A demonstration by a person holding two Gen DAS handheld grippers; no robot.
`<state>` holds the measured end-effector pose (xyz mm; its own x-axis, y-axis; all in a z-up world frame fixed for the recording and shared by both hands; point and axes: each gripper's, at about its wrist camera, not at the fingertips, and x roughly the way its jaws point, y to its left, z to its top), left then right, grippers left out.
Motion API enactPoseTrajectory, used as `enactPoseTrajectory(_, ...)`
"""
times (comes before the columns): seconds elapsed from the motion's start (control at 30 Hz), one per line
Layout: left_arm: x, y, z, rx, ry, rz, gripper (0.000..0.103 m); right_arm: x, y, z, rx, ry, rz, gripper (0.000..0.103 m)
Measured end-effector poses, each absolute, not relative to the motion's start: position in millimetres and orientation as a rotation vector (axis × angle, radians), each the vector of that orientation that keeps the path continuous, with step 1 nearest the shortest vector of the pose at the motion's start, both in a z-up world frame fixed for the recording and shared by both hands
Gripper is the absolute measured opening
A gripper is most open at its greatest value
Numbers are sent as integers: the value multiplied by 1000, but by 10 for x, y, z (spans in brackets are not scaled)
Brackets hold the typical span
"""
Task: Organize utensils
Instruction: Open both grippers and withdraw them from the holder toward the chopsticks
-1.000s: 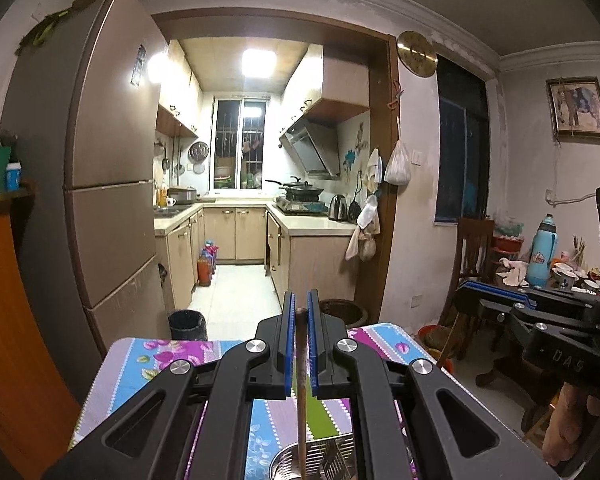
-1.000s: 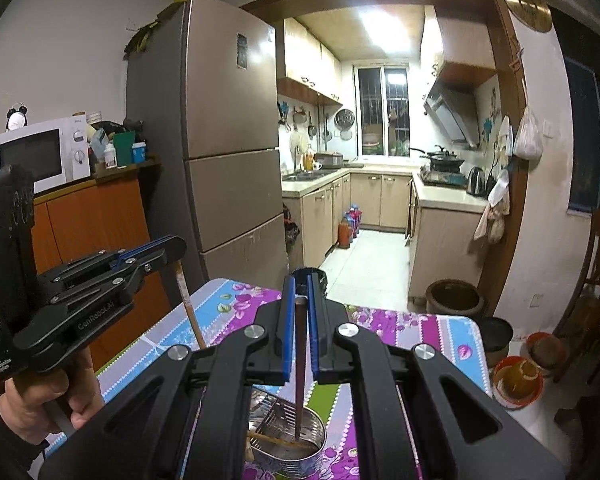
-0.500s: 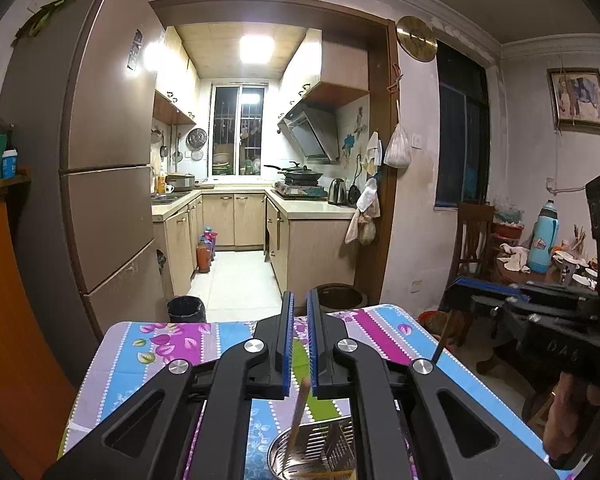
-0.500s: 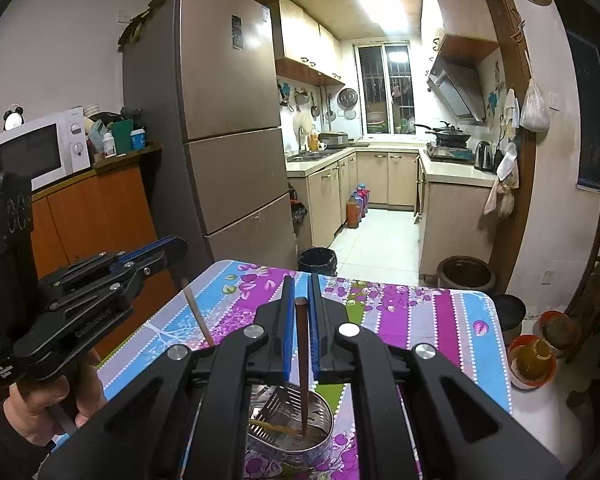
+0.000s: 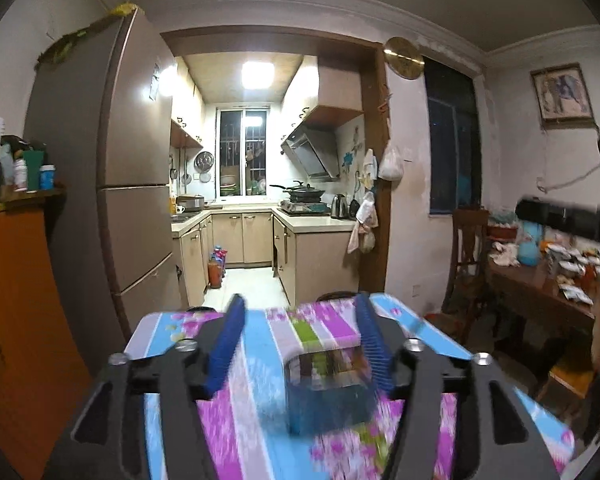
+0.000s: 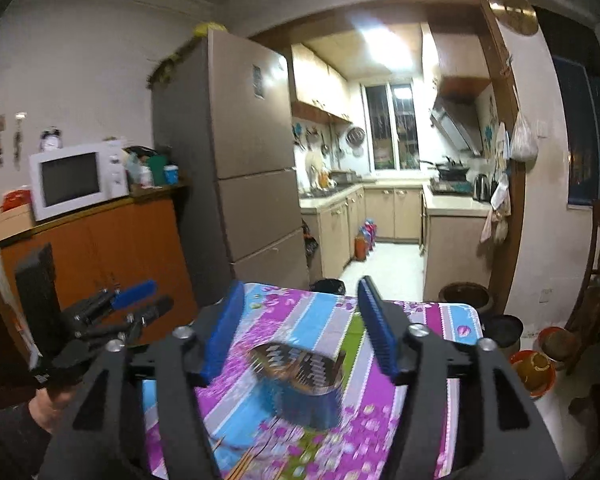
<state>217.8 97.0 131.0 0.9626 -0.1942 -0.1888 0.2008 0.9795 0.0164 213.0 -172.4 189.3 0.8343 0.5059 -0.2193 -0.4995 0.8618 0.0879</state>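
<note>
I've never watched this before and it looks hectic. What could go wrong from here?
The round metal utensil holder sits between the open right gripper fingers, so a sweep might tip it. Thin wooden chopsticks lie loose near the striped floral tablecloth's near edge and could roll off.

Black claw (image 5: pixel 300 338) frames, ribbed blue pads (image 6: pixel 374 322), silver screws, dark sleeve (image 6: pixel 8 436).

Metal holder (image 5: pixel 327 396) on striped cloth (image 5: pixel 256 364): motion-blurred in both views, contents can't be made out. In right view, chopstick tips (image 6: pixel 242 462) near side of holder, cut off by bottom edge, no. unclear. Right gripper (image 5: pixel 560 220), right of holder in left view: smeared, cut by frame edge. Cloth pattern around holder blurred.
</note>
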Motion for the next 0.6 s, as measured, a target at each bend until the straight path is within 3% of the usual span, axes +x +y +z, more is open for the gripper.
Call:
enactPoseTrajectory(0.3,780,796,-168,50,370,-243,62,938,-1640,685,25,301,550,59)
enactPoseTrajectory(0.4,580,718,-617,37,459,-250,50,791,-1600,303,42,362,538,53)
enactPoseTrajectory(0.6,364,592,-949,56,500,-273,31,538,-1615,-114,41,412,486,42)
